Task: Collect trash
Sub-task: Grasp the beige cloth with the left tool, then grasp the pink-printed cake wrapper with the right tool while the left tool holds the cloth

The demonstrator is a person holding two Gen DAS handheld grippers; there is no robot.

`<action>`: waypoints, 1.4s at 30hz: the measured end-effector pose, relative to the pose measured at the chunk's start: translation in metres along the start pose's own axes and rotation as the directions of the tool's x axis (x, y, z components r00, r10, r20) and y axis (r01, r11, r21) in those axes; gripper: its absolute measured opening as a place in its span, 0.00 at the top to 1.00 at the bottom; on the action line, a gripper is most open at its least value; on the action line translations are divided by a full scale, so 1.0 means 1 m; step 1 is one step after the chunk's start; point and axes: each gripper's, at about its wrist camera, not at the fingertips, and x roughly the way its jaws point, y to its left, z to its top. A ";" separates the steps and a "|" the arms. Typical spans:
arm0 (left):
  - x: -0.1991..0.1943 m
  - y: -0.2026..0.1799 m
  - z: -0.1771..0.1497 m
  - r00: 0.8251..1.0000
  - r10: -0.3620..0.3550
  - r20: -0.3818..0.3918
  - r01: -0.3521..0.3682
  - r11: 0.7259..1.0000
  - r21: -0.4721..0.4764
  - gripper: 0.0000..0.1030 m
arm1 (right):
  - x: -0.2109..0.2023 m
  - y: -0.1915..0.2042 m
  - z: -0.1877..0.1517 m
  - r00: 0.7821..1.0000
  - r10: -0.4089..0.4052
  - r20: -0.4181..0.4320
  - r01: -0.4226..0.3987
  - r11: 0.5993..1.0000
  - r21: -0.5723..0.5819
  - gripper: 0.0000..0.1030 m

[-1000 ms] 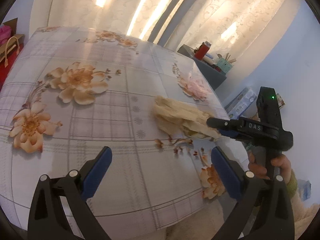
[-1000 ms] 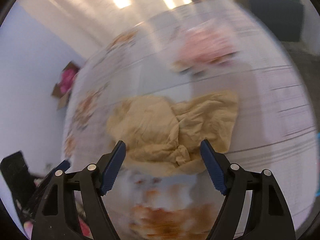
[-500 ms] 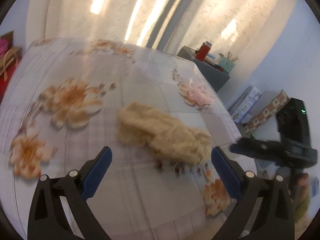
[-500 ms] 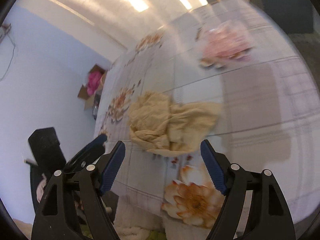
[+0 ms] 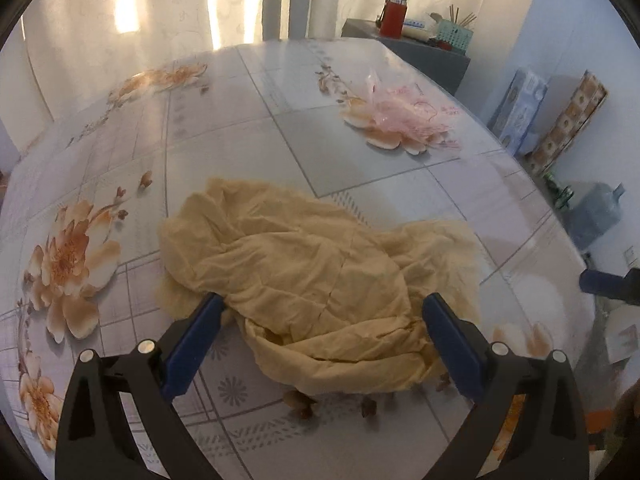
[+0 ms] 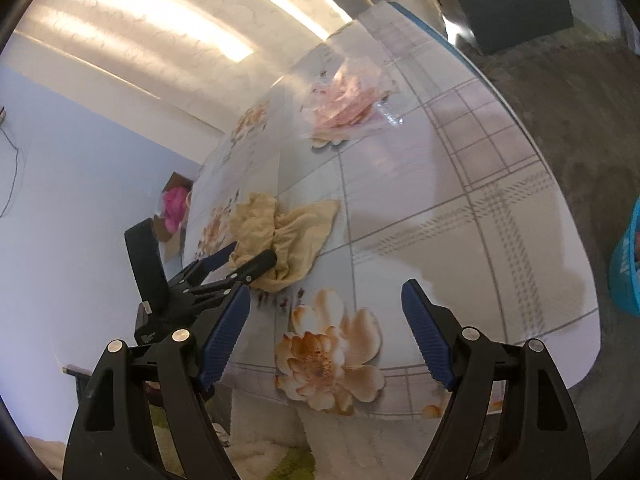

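A crumpled yellow cloth (image 5: 320,276) is lying on the flowered table (image 5: 240,128), towards its near edge. The left gripper (image 5: 322,320) is hanging over the near part of the cloth with its jaws standing wide, one blue pad on each side of the heap; the pads are hiding the cloth's edges there, so whether they are touching the fabric is hard to make out, but they are not pinching it. From the right wrist view the left gripper (image 6: 252,254) is showing at the cloth (image 6: 284,236), its tips overlapping the folds. The right gripper (image 6: 326,324) is standing wide open over a printed flower, holding nothing, well apart from the cloth. Farther back a pink plastic bag (image 5: 404,114) is lying flat on the table, its edges blending into the flower print. At the right edge of the right wrist view, a teal basket (image 6: 626,268) is cut off by the frame.
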 end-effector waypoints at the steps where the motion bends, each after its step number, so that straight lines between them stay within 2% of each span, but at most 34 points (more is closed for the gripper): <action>1: 0.001 0.001 0.000 1.000 0.003 0.001 -0.003 1.000 -0.004 0.06 | 0.000 -0.002 0.000 1.000 0.001 0.001 -0.001 1.000 0.007 0.28; 4: 0.001 0.002 -0.002 1.000 0.008 0.008 -0.008 1.000 -0.003 0.06 | 0.001 -0.003 -0.001 1.000 0.008 -0.001 -0.008 1.000 0.015 0.28; 7: 0.001 -0.006 -0.004 0.998 0.056 0.018 -0.056 0.998 0.019 0.12 | 0.001 -0.002 0.001 1.000 0.008 -0.002 -0.008 1.000 0.009 0.28; 9: 0.000 -0.008 -0.006 0.996 0.091 0.024 -0.092 0.995 0.028 0.21 | 0.000 -0.001 0.003 1.000 0.008 -0.001 -0.008 1.000 0.003 0.28; 10: -0.003 -0.007 -0.005 0.995 0.097 0.027 -0.097 0.995 0.024 0.24 | 0.000 0.000 0.004 1.000 0.008 0.000 -0.008 1.000 -0.001 0.28; 12: -0.005 -0.002 -0.005 0.994 0.100 0.034 -0.100 0.995 0.009 0.36 | 0.001 0.002 0.008 1.000 0.001 0.001 -0.001 1.000 -0.011 0.28; 18: -0.016 0.021 -0.009 0.997 0.071 0.044 -0.068 0.996 -0.061 0.63 | 0.008 0.016 0.025 1.000 -0.020 0.002 0.020 0.998 -0.063 0.28; 21: -0.020 0.033 -0.013 0.998 0.051 0.042 -0.046 0.993 -0.113 0.73 | 0.014 0.026 0.041 0.999 -0.034 0.008 0.035 0.996 -0.084 0.28; 31: -0.040 0.064 -0.037 0.998 0.012 0.063 0.004 0.971 -0.238 0.77 | 0.047 0.030 0.131 0.989 -0.144 0.027 0.144 0.990 0.011 0.21; 34: -0.043 0.068 -0.043 0.997 0.004 0.076 0.015 0.967 -0.253 0.77 | 0.063 0.026 0.155 0.972 -0.231 0.042 0.229 0.972 0.046 0.19; 37: -0.045 0.069 -0.046 0.997 0.000 0.081 0.021 0.966 -0.258 0.77 | 0.088 0.026 0.175 0.951 -0.309 0.012 0.308 0.951 0.041 0.19; 42: -0.047 0.073 -0.050 0.996 -0.025 0.085 0.048 0.961 -0.273 0.77 | 0.129 0.038 0.189 0.922 -0.384 -0.038 0.383 0.923 -0.033 0.16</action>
